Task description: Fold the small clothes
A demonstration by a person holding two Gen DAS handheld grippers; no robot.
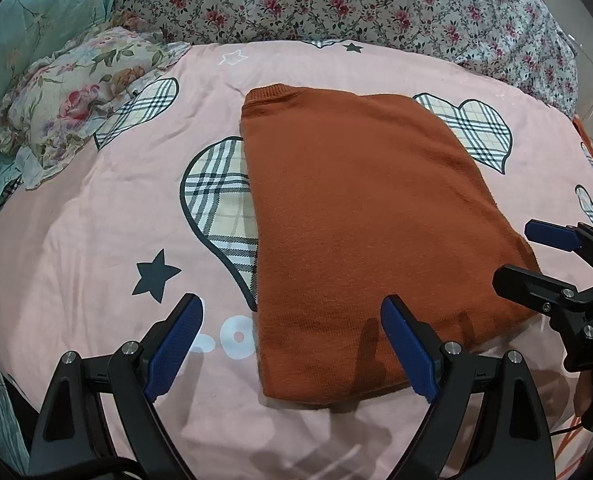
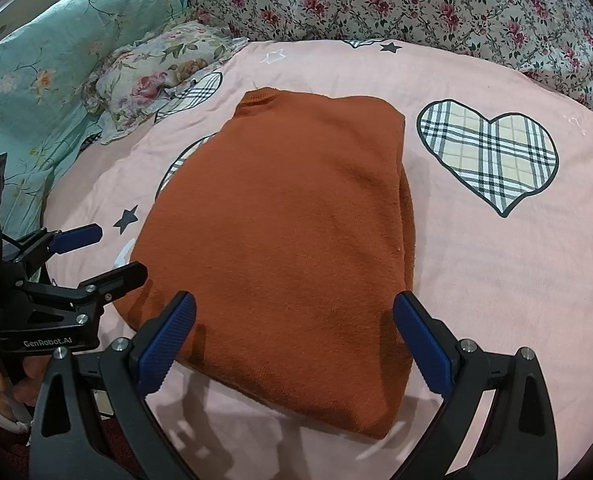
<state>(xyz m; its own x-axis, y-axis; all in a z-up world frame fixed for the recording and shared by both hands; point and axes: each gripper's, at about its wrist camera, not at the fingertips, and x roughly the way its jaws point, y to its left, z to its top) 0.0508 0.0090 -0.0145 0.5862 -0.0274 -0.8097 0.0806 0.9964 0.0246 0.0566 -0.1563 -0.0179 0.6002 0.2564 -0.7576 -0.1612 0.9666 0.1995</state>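
Both tongs, left (image 1: 292,344) and right (image 2: 294,344), gape above the folded sweater (image 2: 280,240).

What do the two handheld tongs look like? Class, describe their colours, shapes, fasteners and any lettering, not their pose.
Both the left tongs and the right tongs have matte black, angular frames with slot cut-outs and silver round bolts. Each finger carries a flat blue pad with a fine ribbed texture. The left body reads "GenRobot.AI" in pale letters. A thin orange cable runs near the right one. Bare fingers grip the handles; no sleeves show.

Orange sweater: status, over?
Left gripper and right gripper open, empty. Orange sweater folded lengthwise on pink bedsheet. Nothing in the way.
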